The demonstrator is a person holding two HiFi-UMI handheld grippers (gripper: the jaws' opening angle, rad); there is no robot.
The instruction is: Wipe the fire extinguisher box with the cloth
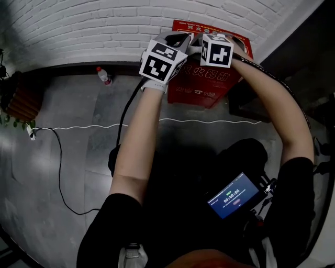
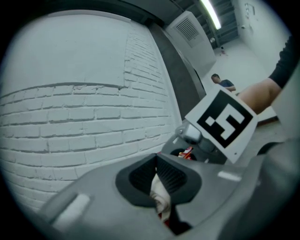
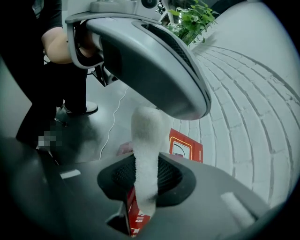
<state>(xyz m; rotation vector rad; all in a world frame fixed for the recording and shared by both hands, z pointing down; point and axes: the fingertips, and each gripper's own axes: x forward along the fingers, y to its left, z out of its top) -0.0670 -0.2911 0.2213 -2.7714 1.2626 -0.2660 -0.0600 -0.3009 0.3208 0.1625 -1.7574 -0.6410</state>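
The left gripper (image 2: 157,180) and right gripper (image 3: 146,180) each clenched the white cloth (image 3: 145,136) over the red box (image 1: 201,86) by the brick wall (image 1: 94,26). A taut cloth pressed flat would likely wipe best.

Dim head view, floor (image 1: 78,157) faintly glossy; brighter gripper views, one showing a ceiling strip light (image 2: 211,14); strong fisheye bending, dark vignetted corners; nearest surfaces apparently soft

Left gripper (image 2: 157,182) apparently clamped, right gripper (image 3: 145,180) clamped
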